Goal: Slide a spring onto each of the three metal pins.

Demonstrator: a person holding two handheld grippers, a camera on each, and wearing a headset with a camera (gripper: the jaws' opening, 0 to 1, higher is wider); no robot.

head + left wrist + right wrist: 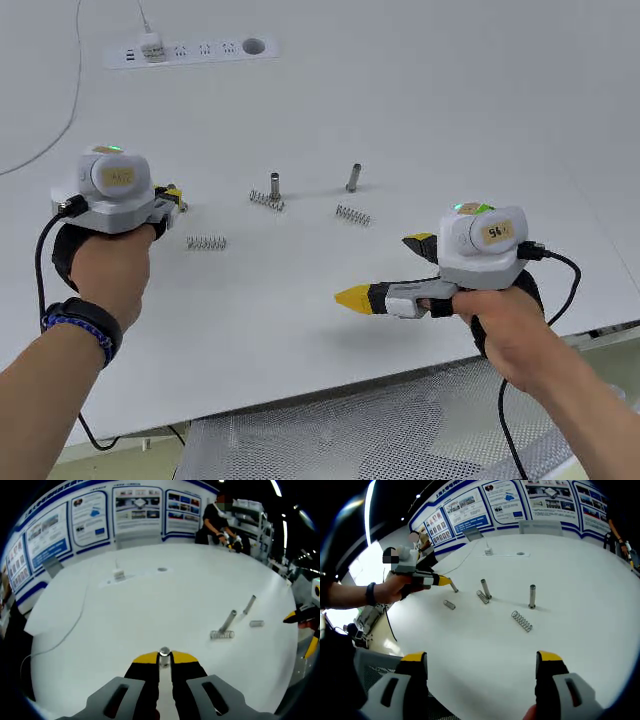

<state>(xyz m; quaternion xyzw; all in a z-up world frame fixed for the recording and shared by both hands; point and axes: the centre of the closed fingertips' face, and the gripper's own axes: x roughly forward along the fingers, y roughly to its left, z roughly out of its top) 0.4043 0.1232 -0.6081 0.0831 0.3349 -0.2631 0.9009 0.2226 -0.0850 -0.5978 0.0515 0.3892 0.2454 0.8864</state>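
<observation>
Head view: a white power strip (190, 48) lies at the far edge of the white table (300, 330), well apart from the work. Two short grey metal pins stand upright, the left pin (275, 185) and the right pin (353, 177). Three small coiled steel springs lie flat: the first spring (266, 200) at the left pin's foot, the second spring (352, 214) near the right pin, the third spring (206, 242) beside the left gripper (172, 196). The right gripper (385, 268) hangs over the near table

Left gripper view: the yellow-tipped jaws are clamped on a third pin (164, 652), its round end facing the camera

Right gripper view: the right gripper's jaws are spread wide and empty. The third pin (454, 587) slants down from the left gripper's tips toward the table
</observation>
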